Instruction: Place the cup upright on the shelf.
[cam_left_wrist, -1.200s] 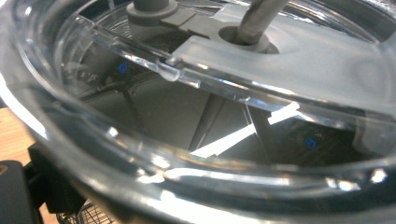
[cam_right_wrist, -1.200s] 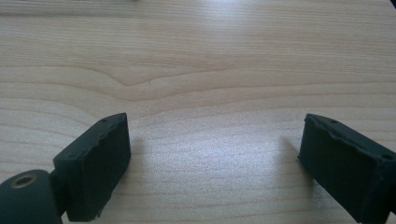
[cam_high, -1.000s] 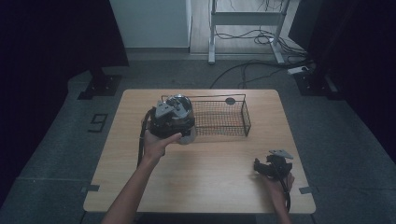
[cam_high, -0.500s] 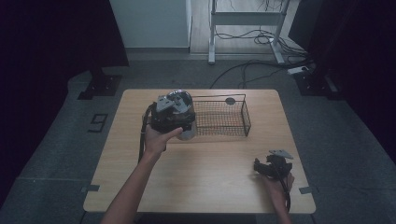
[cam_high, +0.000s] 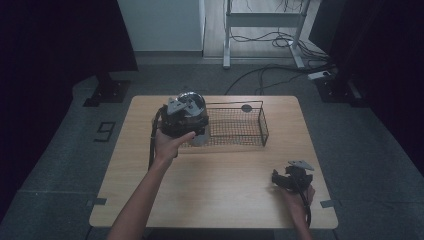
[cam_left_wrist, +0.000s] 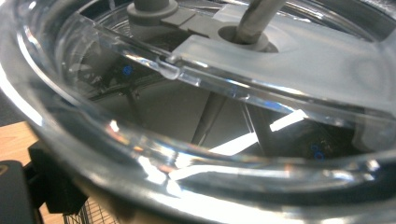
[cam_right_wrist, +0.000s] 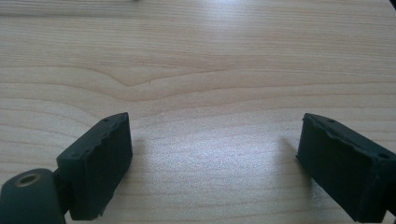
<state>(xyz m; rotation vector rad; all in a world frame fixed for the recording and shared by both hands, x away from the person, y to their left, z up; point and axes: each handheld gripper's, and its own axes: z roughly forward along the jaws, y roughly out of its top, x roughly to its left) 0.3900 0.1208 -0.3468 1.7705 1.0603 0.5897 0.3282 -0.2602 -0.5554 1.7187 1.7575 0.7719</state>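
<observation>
1 left gripper (cam_high: 186, 116), jaws hidden, clear lid (cam_left_wrist: 196, 116)

A clear glass lid (cam_left_wrist: 196, 140) — grey knob on top — held over the wire basket's (cam_high: 240, 127) left end.

We see two hand-held units, each built of black parts. The left gripper (cam_high: 184, 116) carries a grey three-cornered plate on top, and a black cable trails from it beside the forearm. The right gripper (cam_high: 291, 178) bears the same grey plate, with its own black cable running back over the hand. In the right gripper view its fingers (cam_right_wrist: 99, 163) are thick, matte black blocks with flat faces, and a round brass-toned socket sits at the lower left corner. Both forearms are bare, with no sleeves.
</observation>
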